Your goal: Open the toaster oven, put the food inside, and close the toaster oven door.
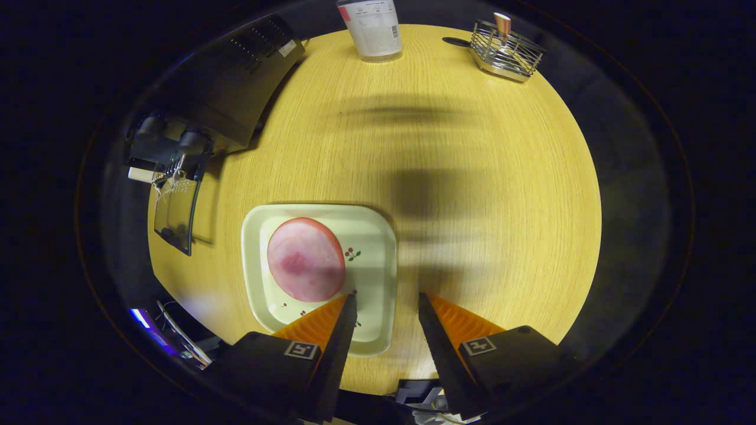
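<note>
A round pink slice of food (pixel 306 260) lies on a pale square plate (pixel 378 248) on the round wooden table. My gripper (pixel 387 298) hovers above the plate's near right corner, open, with nothing between its fingers. The food sits just ahead of the left finger (pixel 345 330). The black toaster oven (pixel 218 94) stands at the table's far left, its glass door (pixel 176 212) hanging open and down toward the plate.
A white container (pixel 372 29) stands at the table's far edge. A wire rack (pixel 508 50) with a small item in it sits far right. Bare wood (pixel 472 177) stretches ahead and right of the fingers. Cables and gear lie beyond the table's near left rim.
</note>
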Demonstrator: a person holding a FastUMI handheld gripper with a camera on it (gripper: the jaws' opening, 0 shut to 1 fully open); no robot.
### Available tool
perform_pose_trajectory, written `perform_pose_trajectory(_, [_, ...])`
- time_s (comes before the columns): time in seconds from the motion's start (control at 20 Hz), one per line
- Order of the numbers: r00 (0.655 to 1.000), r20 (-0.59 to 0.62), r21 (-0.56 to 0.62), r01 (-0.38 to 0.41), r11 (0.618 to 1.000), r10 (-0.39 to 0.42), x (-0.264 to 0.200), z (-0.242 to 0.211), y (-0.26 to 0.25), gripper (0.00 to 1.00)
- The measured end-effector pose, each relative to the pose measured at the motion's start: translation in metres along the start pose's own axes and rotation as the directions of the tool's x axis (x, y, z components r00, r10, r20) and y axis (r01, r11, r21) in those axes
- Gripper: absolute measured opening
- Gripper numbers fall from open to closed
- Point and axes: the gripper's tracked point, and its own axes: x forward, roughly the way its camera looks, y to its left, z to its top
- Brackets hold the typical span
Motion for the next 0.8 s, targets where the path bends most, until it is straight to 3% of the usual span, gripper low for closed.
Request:
perform_pose_trajectory(0.15, [1.000, 0.005, 0.017, 0.012, 1.000, -0.012, 0.002, 0.005, -0.002, 0.64])
perform_pose_trajectory(0.35, [0.999, 0.027, -0.011, -0.025, 1.000, 0.026, 0.004, 0.004, 0.000, 0.27])
perform_pose_trajectory(0.45, [0.994, 0.063, -0.006, -0.086, 0.996, 0.087, 0.003, 0.007, 0.006, 0.20])
perform_pose_trajectory(0.5, [0.989, 0.082, 0.009, -0.121, 0.993, 0.120, 0.001, 0.009, 0.011, 0.09])
perform_pose_trajectory(0.6, [0.974, 0.068, 0.032, -0.217, 0.976, 0.215, 0.003, 0.006, 0.022, 0.06])
perform_pose_trajectory(0.8, [0.945, 0.073, 0.058, -0.324, 0.944, 0.320, 0.001, 0.003, 0.026, 0.06])
